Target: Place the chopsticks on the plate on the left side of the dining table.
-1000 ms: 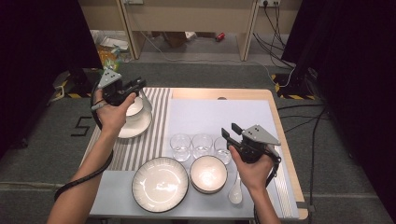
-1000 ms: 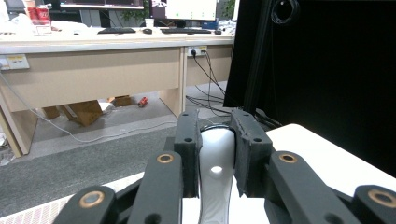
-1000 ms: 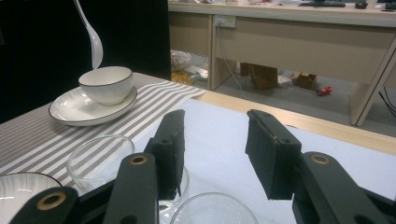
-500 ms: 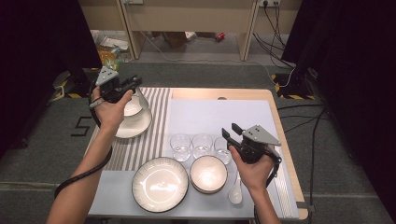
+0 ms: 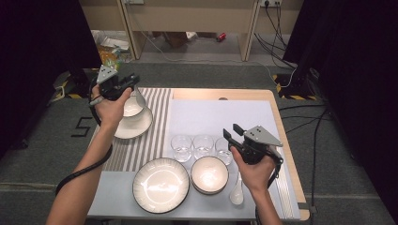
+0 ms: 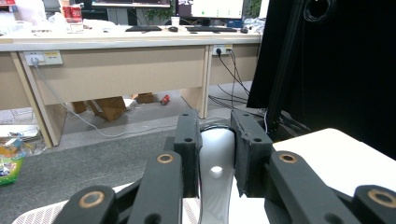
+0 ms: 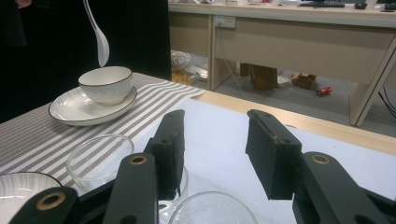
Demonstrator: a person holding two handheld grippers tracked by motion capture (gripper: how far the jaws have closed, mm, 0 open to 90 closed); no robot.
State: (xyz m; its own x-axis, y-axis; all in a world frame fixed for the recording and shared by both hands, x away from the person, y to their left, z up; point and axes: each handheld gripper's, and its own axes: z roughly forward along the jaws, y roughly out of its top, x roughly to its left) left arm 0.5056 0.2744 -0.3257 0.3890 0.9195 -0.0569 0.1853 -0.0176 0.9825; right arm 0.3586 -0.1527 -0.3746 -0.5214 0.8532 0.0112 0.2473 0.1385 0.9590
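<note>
striped mat point(image 5: 155, 136) end of table: my left gripper point(image 5: 123, 86) clamps a white spoon point(image 7: 97, 32), now shifted back over the bowl point(image 7: 105, 84) on its plate point(image 7: 70, 109); drop likely next. right gripper point(image 5: 234, 136) open, empty.

White spoon point(image 7: 99, 35) hangs bowl-end down, clamped by its handle, above the small bowl point(image 7: 105, 83)
</note>
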